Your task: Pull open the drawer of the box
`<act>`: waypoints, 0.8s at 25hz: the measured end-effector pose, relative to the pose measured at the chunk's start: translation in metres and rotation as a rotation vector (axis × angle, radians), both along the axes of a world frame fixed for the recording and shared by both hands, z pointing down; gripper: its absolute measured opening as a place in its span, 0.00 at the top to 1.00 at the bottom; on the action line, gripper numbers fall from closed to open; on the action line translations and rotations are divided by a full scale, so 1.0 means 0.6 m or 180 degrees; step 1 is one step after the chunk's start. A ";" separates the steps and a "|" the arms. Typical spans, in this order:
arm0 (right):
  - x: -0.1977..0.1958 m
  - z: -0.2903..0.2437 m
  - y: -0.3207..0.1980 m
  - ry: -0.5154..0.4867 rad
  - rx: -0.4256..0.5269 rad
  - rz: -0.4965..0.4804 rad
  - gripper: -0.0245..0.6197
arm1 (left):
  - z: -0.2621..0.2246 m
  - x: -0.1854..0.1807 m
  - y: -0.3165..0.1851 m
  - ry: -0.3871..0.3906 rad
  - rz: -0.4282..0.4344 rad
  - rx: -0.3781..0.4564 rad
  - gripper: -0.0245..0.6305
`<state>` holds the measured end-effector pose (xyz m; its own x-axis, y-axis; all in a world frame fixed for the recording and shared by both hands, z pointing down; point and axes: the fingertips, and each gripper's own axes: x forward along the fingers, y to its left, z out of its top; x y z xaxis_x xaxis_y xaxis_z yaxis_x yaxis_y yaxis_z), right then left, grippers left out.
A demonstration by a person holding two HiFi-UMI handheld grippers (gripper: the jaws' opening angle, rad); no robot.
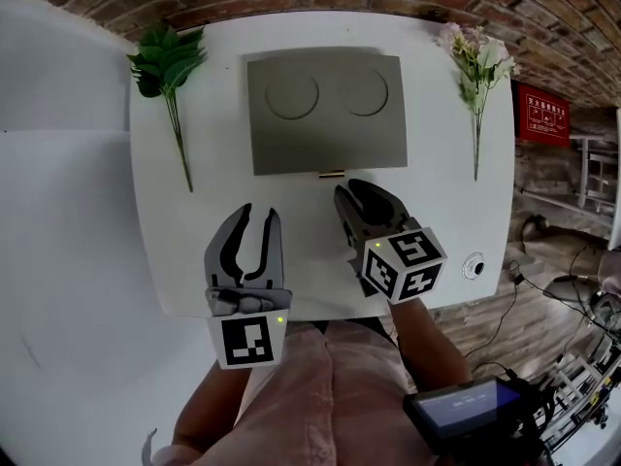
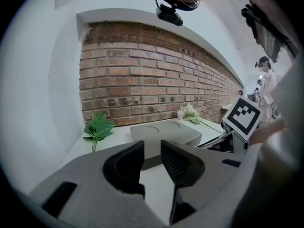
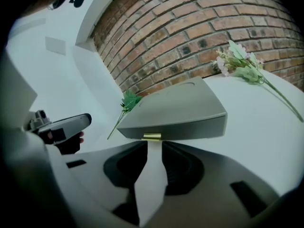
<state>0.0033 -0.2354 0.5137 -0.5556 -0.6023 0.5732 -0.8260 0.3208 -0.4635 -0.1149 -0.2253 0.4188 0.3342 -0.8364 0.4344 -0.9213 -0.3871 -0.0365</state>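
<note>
Just ahead of the right tool point(image 3: 153, 147), whose jaws stand apart and empty, a brass pull point(image 3: 151, 137) juts from the grey box point(image 3: 175, 106) on the counter point(image 3: 266, 127). Closing off-centre could let the small pull slip free, or the light box might slide instead. The left tool point(image 2: 152, 148), released and empty, braces nothing. The drawer point(image 3: 190, 126) looks shut, its contents hidden.
</note>
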 end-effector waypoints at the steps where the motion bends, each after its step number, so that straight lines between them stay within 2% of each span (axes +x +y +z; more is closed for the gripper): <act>1: -0.003 0.001 -0.002 -0.0059 -0.0063 -0.0024 0.80 | 0.001 -0.001 -0.001 0.0007 0.0001 -0.0010 0.79; 11: -0.026 0.005 -0.023 -0.0539 -0.0586 -0.0055 0.74 | 0.006 -0.020 -0.013 0.0037 -0.0058 -0.0038 0.79; 20: -0.019 0.008 -0.030 -0.0917 -0.0904 0.0063 0.84 | 0.002 -0.029 -0.017 0.0026 -0.0104 -0.0021 0.80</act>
<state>-0.0079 -0.2537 0.5187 -0.7076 -0.4547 0.5409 -0.6541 0.1319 -0.7448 -0.1322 -0.2352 0.4202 0.3104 -0.8441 0.4373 -0.9337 -0.3570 -0.0264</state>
